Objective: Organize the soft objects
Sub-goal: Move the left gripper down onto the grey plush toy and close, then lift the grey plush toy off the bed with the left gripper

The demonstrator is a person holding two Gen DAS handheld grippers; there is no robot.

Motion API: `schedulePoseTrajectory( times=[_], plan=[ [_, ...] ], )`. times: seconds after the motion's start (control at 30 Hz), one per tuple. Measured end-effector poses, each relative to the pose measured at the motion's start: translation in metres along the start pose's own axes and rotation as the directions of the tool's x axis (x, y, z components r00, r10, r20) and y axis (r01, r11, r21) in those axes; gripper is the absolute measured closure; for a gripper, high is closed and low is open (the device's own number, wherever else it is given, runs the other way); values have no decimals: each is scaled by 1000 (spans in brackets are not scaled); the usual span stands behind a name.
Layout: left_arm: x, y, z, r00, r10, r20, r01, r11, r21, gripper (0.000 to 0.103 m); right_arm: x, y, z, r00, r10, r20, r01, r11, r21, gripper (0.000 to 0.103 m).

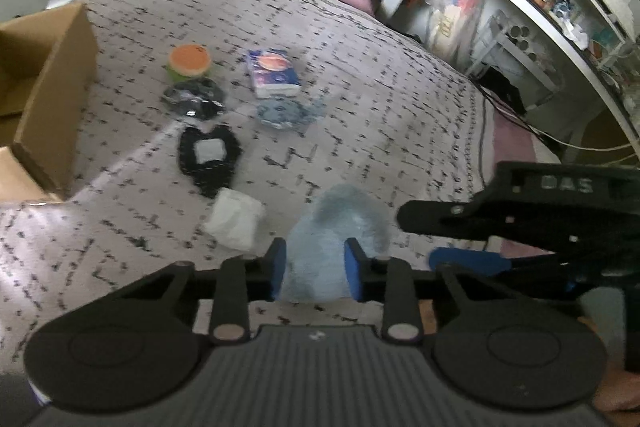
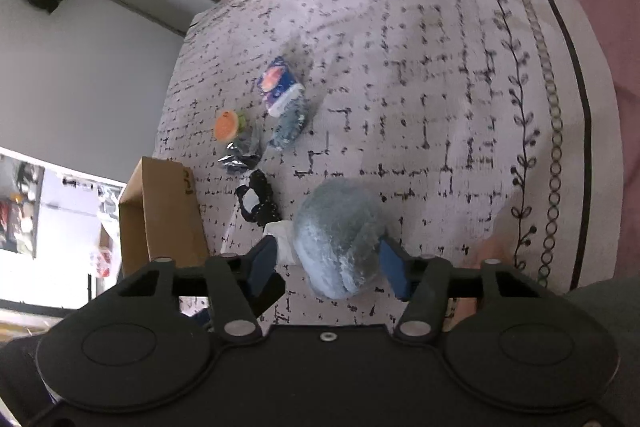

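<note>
Quilted pale fabric with a black dashed print covers the bed (image 1: 360, 75), over a mauve sheet. Brown corrugated cardboard forms an open box (image 1: 52, 99) at the bed's edge; its inside is cut off and cannot be made out. A fuzzy, rounded light-blue plush (image 1: 320, 259) lies on the bed at the near edge and is pinched between the blue pads of the left claw (image 1: 316, 267). In the right wrist view the right claw (image 2: 332, 267) is seen astride the same plush; whether its pads press cannot be told. Beyond lie a black knitted piece (image 1: 208, 159), a printed tissue pack (image 1: 274, 73), a crumpled white wad (image 1: 234, 223) and a blurred orange-topped round thing (image 1: 190, 61).
</note>
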State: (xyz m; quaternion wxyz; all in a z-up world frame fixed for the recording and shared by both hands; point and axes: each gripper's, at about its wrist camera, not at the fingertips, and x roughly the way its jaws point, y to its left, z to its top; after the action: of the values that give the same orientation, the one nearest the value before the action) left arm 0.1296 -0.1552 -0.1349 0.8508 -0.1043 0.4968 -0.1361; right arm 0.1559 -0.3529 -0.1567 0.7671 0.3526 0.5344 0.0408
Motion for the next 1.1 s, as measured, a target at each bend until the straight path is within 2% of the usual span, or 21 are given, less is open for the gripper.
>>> schedulePoseTrajectory(
  times=[0.13,0.23,0.33,0.43,0.6,0.67,0.73,0.83,1.1],
  plan=[
    [9,-10,-1,999,-39,-22,39,999,14,76,5,-2,2,1000,-7,-3,7,1000,25,63],
    [18,-17,-2,996,-68,-49,69,997,24,76,9,-5,4,1000,-4,-8,5,999,41,65],
    [31,-23,-3,994,-63,-86,66,997,39,75,10,-5,5,1000,-10,-1,10,999,46,65],
    [42,-24,-1,994,-23,-109,29,998,52,71,13,-5,6,1000,-4,-11,5,999,39,65],
    [48,-24,3,995,18,-98,-10,997,81,64,19,-7,9,1000,-11,-18,12,998,58,64],
    [50,-22,4,995,30,-99,-22,996,88,55,22,-8,9,1000,-6,-19,8,998,66,64],
    [51,-21,3,994,55,-90,-45,993,107,51,24,-9,10,1000,-2,-18,3,997,75,64],
    [50,-21,3,996,57,-69,-48,990,132,51,28,-11,11,1000,13,-20,-11,996,89,64],
    [37,-11,20,991,135,22,-136,982,134,51,38,-13,15,999,23,-29,-20,994,109,64]
  ],
)
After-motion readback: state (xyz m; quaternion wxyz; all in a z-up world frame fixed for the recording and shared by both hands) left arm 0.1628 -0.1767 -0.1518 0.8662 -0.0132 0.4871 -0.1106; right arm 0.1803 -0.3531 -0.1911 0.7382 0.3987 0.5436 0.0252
